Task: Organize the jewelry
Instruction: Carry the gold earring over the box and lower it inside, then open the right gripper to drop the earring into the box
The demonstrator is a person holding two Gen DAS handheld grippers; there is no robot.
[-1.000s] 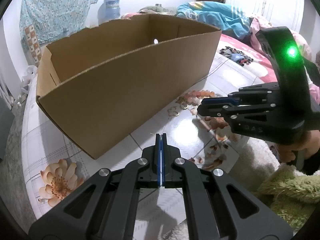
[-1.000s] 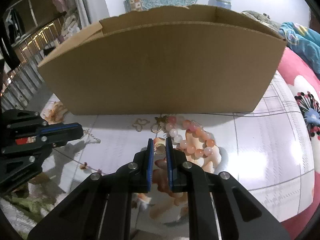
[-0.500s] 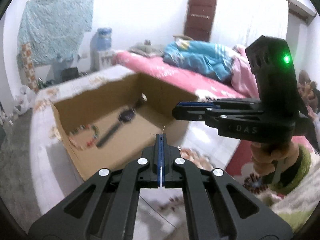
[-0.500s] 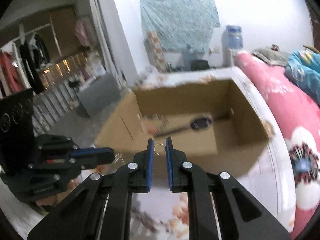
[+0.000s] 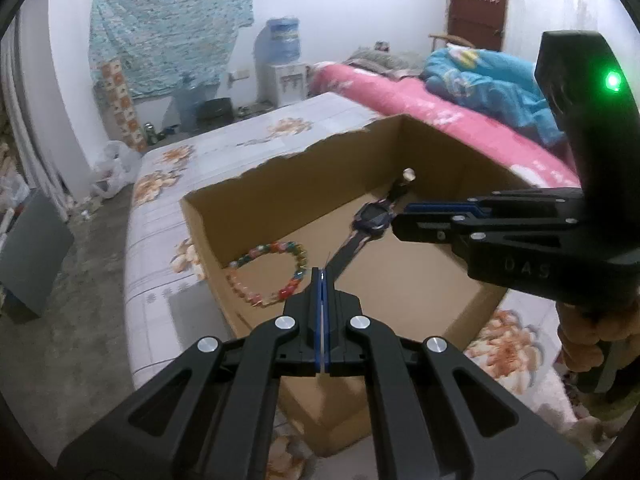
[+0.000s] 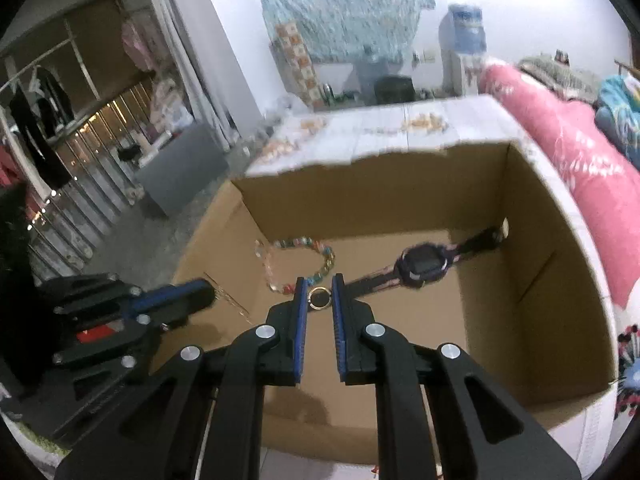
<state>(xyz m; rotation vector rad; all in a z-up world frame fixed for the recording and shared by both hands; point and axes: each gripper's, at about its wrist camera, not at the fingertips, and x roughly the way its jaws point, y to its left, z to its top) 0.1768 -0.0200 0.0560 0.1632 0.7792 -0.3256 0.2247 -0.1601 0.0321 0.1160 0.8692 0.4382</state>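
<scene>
An open cardboard box holds a colourful bead bracelet and a dark wristwatch. My right gripper is shut on a small gold ring and holds it above the box floor; it also shows in the left wrist view. My left gripper is shut on a thin gold chain that hangs from its tips over the box's left side; it also shows in the right wrist view.
The box stands on a floral white cloth. A pink bed with a blue blanket lies behind it. A grey cabinet stands on the floor at left, and a water dispenser by the far wall.
Both grippers rose from the cloth in front of the box to above its open top, carrying the ring and the chain. The inside of the box is now in view.
</scene>
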